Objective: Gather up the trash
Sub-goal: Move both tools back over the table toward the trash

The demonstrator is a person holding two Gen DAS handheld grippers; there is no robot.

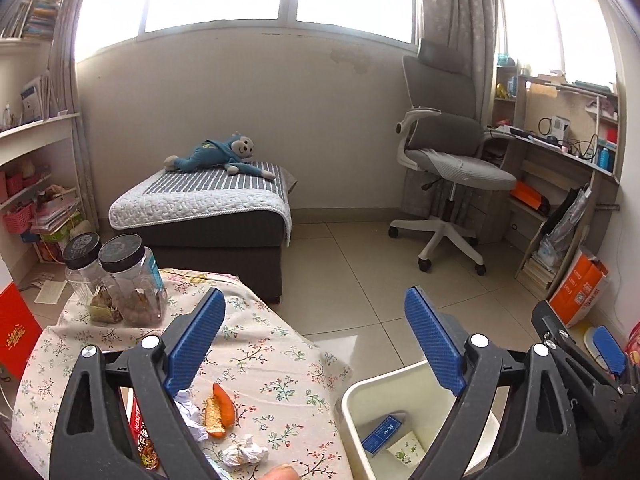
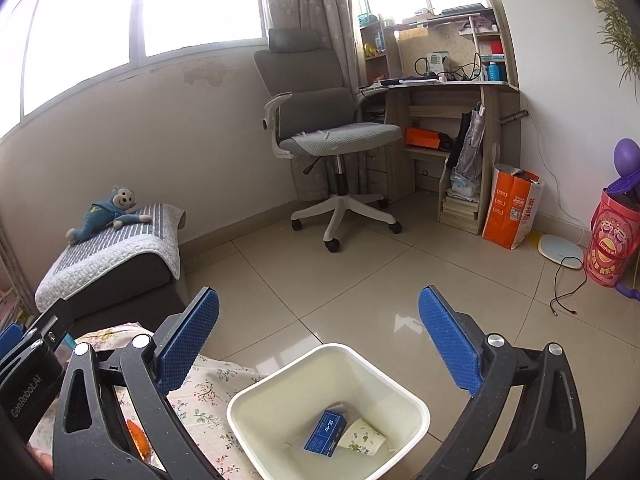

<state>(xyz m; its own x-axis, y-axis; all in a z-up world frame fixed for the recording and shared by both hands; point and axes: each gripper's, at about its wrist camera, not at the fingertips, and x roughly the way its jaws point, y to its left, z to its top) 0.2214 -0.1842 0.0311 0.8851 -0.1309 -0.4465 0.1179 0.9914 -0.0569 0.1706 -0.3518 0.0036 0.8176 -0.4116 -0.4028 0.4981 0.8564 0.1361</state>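
Observation:
A white trash bin [image 2: 416, 404] stands on the floor beside a table with a flowered cloth [image 1: 276, 364]. In it lie a blue box [image 2: 325, 434] and a paper cup [image 2: 362, 438]; both also show in the left wrist view, the box [image 1: 380, 436] and the cup [image 1: 406, 449]. On the cloth lie orange peel [image 1: 219, 412], two crumpled tissues [image 1: 245, 453] and a red snack wrapper [image 1: 142, 436]. My left gripper [image 1: 316, 344] is open and empty, above the table edge and bin. My right gripper [image 2: 320, 344] is open and empty above the bin.
Two black-lidded plastic jars [image 1: 132, 280] stand at the table's far end. A low sofa with a blue plush monkey [image 1: 216, 156] sits behind it. A grey office chair [image 2: 332, 140], a desk [image 2: 448, 92] and an orange bag [image 2: 510, 212] line the far right.

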